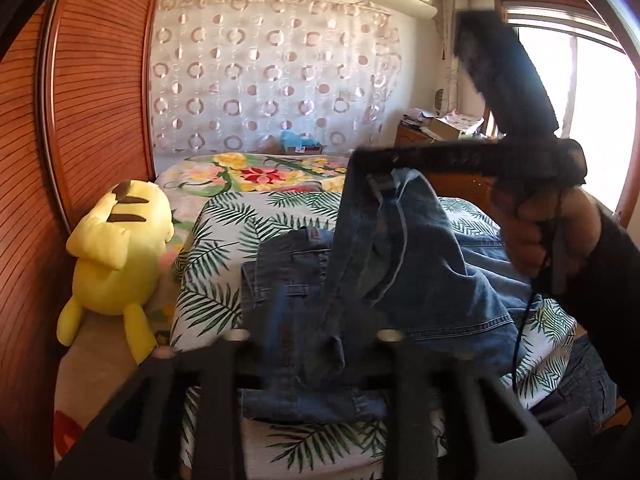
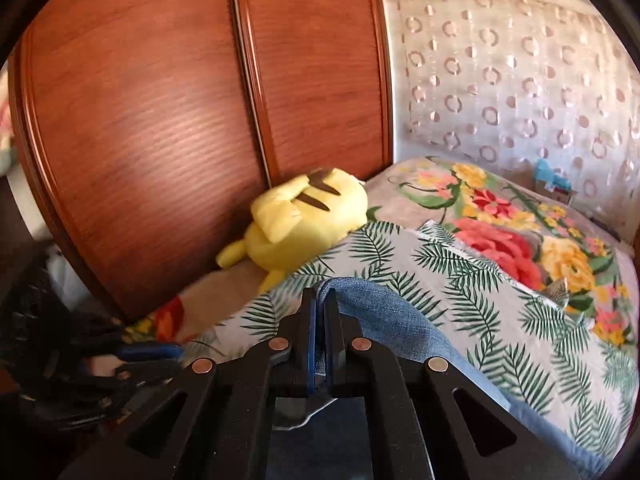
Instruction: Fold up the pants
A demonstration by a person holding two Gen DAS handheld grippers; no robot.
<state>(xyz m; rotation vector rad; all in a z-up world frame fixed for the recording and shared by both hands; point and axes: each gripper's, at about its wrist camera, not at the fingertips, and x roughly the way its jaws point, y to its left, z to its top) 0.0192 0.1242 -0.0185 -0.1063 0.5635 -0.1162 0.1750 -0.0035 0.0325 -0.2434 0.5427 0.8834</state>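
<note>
On my left wrist view the left hand-held gripper (image 1: 312, 344) has its jaws apart; denim hangs down in front of them, but I see no pad pressing on it. The jeans (image 1: 400, 272) lie partly bunched on the bed (image 1: 224, 240), over the leaf-print sheet, with one folded part flat near the bed's near edge and another part lifted up.

That lifted part hangs from the right hand-held gripper (image 1: 360, 160), which shows in the same view held by a hand (image 1: 548, 236) in a dark sleeve, above the jeans. On the right wrist view the right hand-held gripper (image 2: 320, 300) has its jaws together, clamped on an edge of the jeans (image 2: 392, 320); the cloth trails away from them down to the right across the sheet.

A yellow plush toy (image 1: 120, 252) lies at the left side of the bed, against the wooden wardrobe door (image 1: 92, 100). A flowered blanket (image 1: 256, 172) covers the far end of the bed, below the curtain (image 1: 264, 76) with rings on it.
</note>
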